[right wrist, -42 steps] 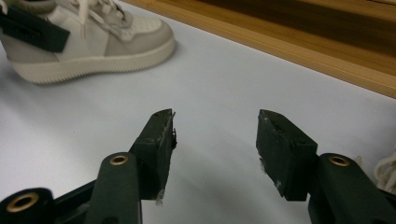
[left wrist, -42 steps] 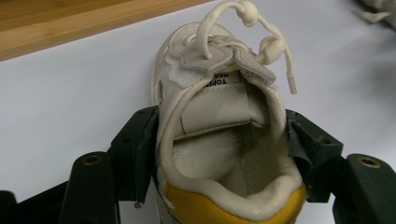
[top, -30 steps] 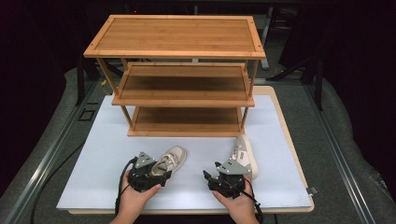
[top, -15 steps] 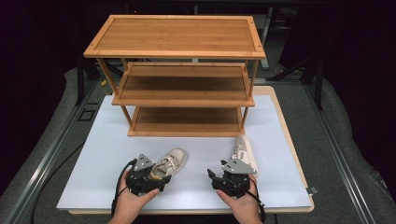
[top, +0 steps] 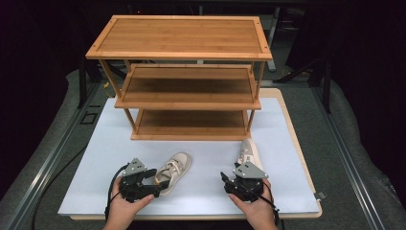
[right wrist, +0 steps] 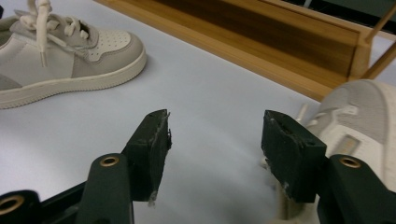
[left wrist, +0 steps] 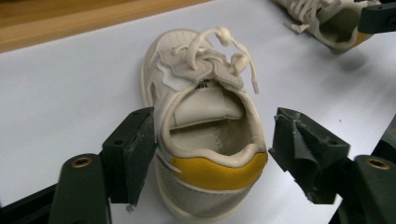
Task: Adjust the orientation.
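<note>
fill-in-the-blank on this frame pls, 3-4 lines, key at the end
1. The wooden rack has ____ shelves.
2. The heel of the left shoe lies between the jaws of the ____ hand-held gripper.
3. That shoe's heel patch is coloured ____.
4. The right hand-held gripper has ____ between its jaws; the right shoe lies beside it.

Missing words: three; left; yellow; nothing

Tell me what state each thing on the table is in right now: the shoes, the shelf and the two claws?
Left shoe: upright on its sole, laced, heel between the left claw's jaws.
Right shoe: lying beside the right claw, not gripped.
Shelf rack: standing, all three shelves bare.
Left claw: open, one jaw touching the heel, the other apart.
Right claw: open, nothing between its jaws.
</note>
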The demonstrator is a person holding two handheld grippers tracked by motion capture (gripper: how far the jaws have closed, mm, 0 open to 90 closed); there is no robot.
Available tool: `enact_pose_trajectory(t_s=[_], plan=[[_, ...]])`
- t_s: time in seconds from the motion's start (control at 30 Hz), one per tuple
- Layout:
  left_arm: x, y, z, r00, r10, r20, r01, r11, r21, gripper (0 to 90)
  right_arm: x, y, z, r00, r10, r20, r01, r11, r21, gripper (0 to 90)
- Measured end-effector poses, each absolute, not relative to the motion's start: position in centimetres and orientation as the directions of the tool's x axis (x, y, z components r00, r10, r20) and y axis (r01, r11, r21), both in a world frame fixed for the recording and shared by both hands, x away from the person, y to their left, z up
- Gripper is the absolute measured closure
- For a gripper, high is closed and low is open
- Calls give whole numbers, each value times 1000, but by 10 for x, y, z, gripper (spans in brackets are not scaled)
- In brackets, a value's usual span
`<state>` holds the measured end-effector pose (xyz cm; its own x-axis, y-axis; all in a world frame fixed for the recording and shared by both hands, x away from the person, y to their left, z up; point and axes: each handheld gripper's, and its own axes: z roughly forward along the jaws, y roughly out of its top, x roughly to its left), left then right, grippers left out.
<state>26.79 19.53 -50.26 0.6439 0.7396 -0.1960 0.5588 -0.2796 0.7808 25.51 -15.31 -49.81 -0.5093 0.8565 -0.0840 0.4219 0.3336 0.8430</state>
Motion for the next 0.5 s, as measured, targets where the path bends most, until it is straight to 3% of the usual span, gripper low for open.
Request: enact_pose_trajectory(t_s=[0.07,0.1,0.13,0.23,0.5], plan=[[268,199,-499,640,744,-193,555,-273,786,331,254,-160,-496,-487,869,-91,433,330,839,409],[268,201,-498,638,746,-190,551,-270,790,339,256,-165,-498,-525,850,-44,414,301,859,409],[268,203,-497,634,749,-191,548,-261,795,349,253,-167,-496,-462,882,-90,450,320,834,408],[270,212,-494,617,760,-203,546,-228,806,406,251,-183,-498,-466,884,-42,452,279,847,403],[282,233,-496,577,791,-204,555,-197,808,438,253,-191,-504,-463,885,-52,465,293,835,389]])
